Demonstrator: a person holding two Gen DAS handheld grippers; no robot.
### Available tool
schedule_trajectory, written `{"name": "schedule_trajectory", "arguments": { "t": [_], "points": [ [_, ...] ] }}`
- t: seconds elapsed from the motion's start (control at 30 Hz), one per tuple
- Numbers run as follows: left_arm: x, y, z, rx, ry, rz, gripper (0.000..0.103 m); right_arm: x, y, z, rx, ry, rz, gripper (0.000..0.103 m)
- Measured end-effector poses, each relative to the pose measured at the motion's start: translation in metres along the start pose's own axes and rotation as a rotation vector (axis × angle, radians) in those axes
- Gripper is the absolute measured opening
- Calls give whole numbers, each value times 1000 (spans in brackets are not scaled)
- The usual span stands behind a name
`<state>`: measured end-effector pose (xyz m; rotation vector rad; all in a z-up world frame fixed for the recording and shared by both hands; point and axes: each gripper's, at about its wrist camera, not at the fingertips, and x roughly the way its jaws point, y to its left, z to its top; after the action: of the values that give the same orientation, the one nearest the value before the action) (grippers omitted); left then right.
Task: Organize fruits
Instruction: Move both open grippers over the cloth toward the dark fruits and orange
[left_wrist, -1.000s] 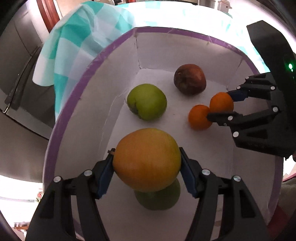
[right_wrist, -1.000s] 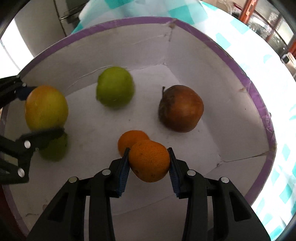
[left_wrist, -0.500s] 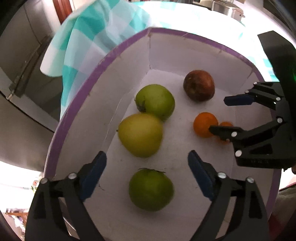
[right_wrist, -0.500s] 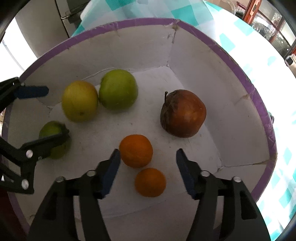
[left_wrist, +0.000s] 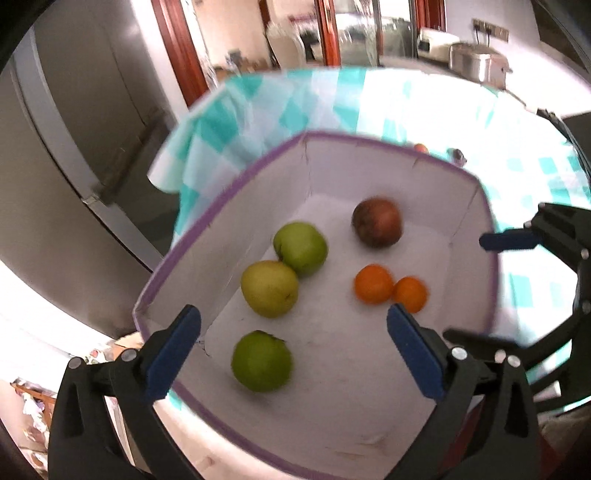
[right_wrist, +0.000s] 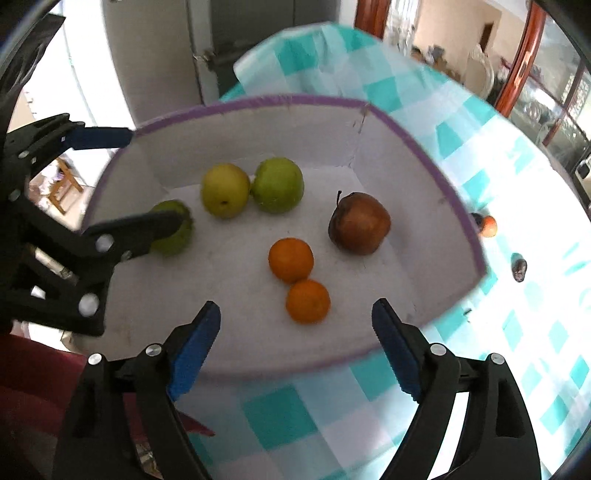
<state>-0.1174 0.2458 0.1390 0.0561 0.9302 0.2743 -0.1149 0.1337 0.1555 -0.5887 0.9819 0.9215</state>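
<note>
A white cardboard box (right_wrist: 406, 166) with purple-taped rim sits on a teal-checked cloth (right_wrist: 461, 122) over the tabletop, holding three smooth green apples (left_wrist: 300, 248), a wrinkled brown apple (right_wrist: 359, 223) and two round oranges (right_wrist: 291, 259). Left tongs (left_wrist: 293, 354) and right tongs (right_wrist: 295, 343) both gape wide, empty, at the box's near edge. Small dark bits (right_wrist: 519, 268) lie on the cloth to the right.

Six fruits (right_wrist: 290, 259) inside white box (right_wrist: 255, 133)
</note>
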Motion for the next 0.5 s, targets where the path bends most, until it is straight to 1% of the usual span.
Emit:
{"name": "schedule_trajectory", "arguments": {
  "t": [0.07, 0.13, 0.17, 0.23, 0.27, 0.33, 0.4, 0.43, 0.5],
  "points": [
    [-22, -17, -4, -6, -35, 17, 101, -22, -3, -15, -2, -50, -4, 87],
    [-37, -39, -8, 1, -53, 27, 101, -43, -10, -35, 26, -80, 7, 87],
    [-44, -56, -8, 4, -65, 31, 101, -51, -18, -48, 44, -101, 3, 87],
    [-54, -80, -11, 2, -81, 18, 101, -63, -32, -71, 86, -113, -13, 87],
    [-58, -99, -13, 3, -75, -9, 101, -70, -44, -88, 125, -111, -24, 87],
    [-60, -122, -16, 21, -50, -49, 101, -83, -60, -115, 188, -102, -40, 87],
    [-58, -154, -24, 70, -2, -97, 101, -89, -82, -148, 287, -77, -63, 87],
    [-55, -170, -27, 104, 32, -119, 101, -89, -89, -159, 321, -66, -72, 87],
    [-52, -193, -31, 148, 66, -151, 101, -95, -105, -187, 400, -43, -89, 87]
  ]
}}
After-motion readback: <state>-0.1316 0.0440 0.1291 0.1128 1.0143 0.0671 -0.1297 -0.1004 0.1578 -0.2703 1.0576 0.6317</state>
